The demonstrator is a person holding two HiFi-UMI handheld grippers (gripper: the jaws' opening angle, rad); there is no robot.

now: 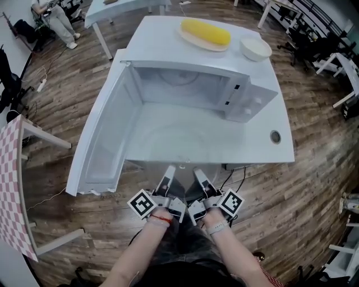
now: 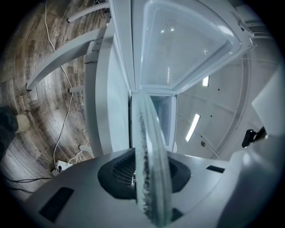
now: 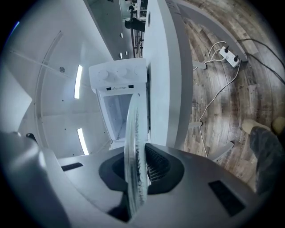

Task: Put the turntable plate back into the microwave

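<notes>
In left gripper point(image 1: 168, 175) and right gripper point(image 1: 200, 177) jaws, turntable plate point(image 2: 149, 156) clamped.

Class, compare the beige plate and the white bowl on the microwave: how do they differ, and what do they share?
The beige plate is shallow; the white bowl is deeper. The plate carries a yellow corn cob; the bowl looks empty. The plate sits nearer the middle, the bowl by the right edge. Both rest on the microwave top.

Wood-plank floor point(image 1: 320, 185), white table point(image 1: 120, 7) behind, checkered tabletop point(image 1: 10, 185) left, possibly black chairs point(image 1: 303, 42) right
</notes>
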